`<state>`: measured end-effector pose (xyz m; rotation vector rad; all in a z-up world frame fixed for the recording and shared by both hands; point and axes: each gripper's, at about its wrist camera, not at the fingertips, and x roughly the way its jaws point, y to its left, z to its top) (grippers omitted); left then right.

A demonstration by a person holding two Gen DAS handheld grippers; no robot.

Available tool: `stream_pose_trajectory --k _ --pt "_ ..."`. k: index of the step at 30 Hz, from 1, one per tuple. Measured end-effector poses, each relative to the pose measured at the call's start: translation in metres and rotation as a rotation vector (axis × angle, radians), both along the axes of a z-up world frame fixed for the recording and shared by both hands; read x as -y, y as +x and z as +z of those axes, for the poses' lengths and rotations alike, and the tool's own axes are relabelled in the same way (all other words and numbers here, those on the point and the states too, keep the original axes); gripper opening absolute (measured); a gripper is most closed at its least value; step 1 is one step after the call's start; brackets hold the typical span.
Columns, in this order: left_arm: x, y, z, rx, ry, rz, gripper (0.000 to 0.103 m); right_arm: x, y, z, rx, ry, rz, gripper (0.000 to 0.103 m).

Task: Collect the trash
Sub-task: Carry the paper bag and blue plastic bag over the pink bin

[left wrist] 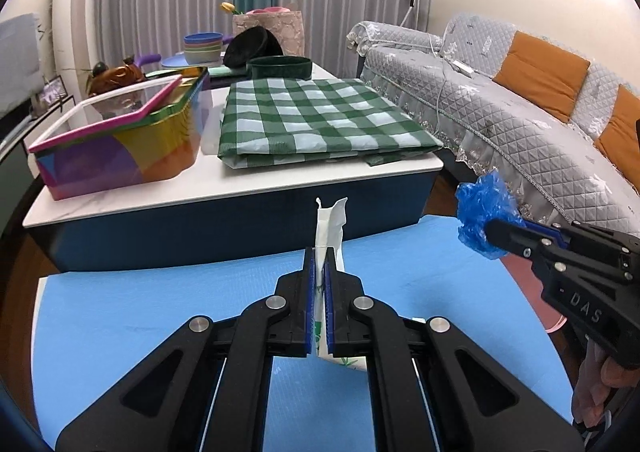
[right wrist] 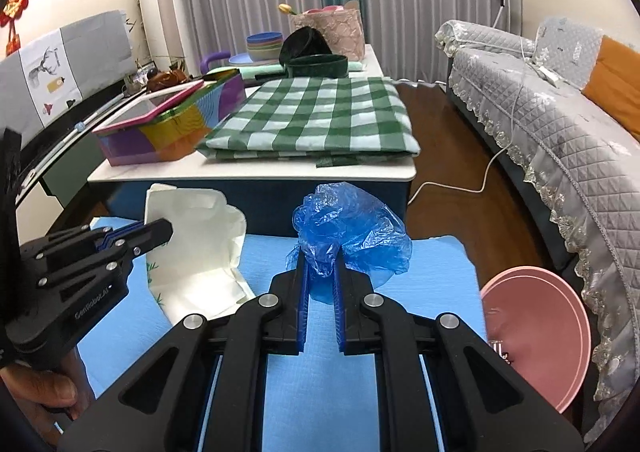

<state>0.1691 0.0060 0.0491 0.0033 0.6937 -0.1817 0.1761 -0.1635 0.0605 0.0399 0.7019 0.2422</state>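
My left gripper [left wrist: 319, 256] pinches the white paper bag [right wrist: 200, 248] at my nine o'clock, while my right gripper [right wrist: 320, 272] clamps the crumpled blue plastic [right wrist: 352, 228] above the blue mat [right wrist: 320, 392].

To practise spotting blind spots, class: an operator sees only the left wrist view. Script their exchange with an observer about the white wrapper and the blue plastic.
Operator: Is the blue plastic truly gripped?
Observer: Yes; the right gripper pinches the lower folds of the blue plastic between its pads.
Operator: My white wrapper looks like a thin strip.
Observer: It is a wide, crumpled white wrapper, which the left gripper holds near one side.
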Motion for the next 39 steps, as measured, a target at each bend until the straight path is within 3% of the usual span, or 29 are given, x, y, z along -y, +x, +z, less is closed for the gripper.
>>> stream_pose_trajectory --k 18,39 --pt "0.028 -0.013 0.009 0.029 -0.075 0.015 0.004 0.057 -0.017 0.021 0.024 0.021 -0.075 0.011" --pt "0.157 0.003 -0.006 0.056 -0.139 -0.194 0.004 0.176 -0.026 0.008 0.014 0.008 -0.27 0.011"
